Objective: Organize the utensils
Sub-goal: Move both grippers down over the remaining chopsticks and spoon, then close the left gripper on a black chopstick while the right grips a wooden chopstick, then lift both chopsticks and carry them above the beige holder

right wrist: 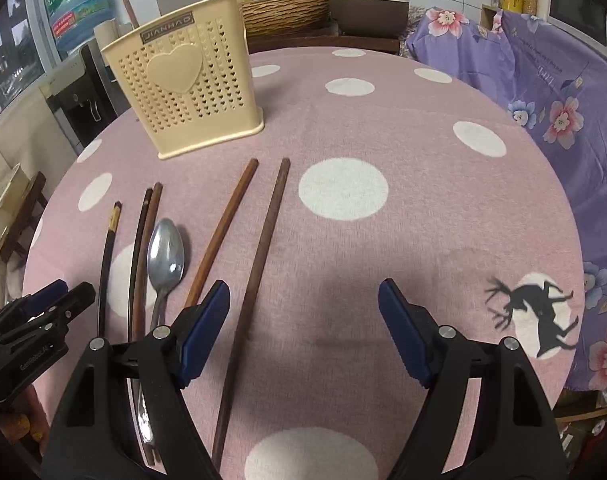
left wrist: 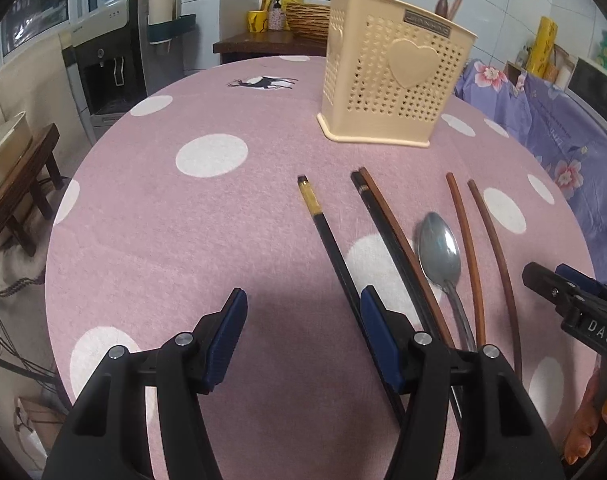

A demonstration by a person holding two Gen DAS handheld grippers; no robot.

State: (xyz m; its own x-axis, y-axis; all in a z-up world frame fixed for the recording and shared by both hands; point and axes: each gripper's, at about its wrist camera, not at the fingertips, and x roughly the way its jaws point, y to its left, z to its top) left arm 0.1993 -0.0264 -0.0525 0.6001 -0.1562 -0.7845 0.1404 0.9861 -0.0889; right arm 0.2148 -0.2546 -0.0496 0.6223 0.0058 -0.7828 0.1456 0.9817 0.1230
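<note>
A cream perforated utensil holder [left wrist: 395,68] [right wrist: 187,84] stands at the back of the pink dotted tablecloth [left wrist: 183,220], with brown utensil handles [left wrist: 453,0] sticking out of it. In front of it lie a black chopstick with a yellow band [left wrist: 331,240], a black and brown pair [left wrist: 387,220], a metal spoon [left wrist: 439,248] [right wrist: 165,256] and two brown chopsticks [left wrist: 467,240] [right wrist: 259,272]. My left gripper [left wrist: 305,332] hovers open, and the banded chopstick runs under its right finger. My right gripper [right wrist: 303,320] is open, with one brown chopstick lying between its fingers near the left one.
A water dispenser [left wrist: 111,72] and a wooden stool [left wrist: 19,184] stand off the table's left. Purple floral cloth [right wrist: 543,92] covers furniture on the right. A wicker basket [right wrist: 287,12] and a cooker [right wrist: 367,4] sit behind the table. Each gripper shows at the other's side [left wrist: 563,300] [right wrist: 35,320].
</note>
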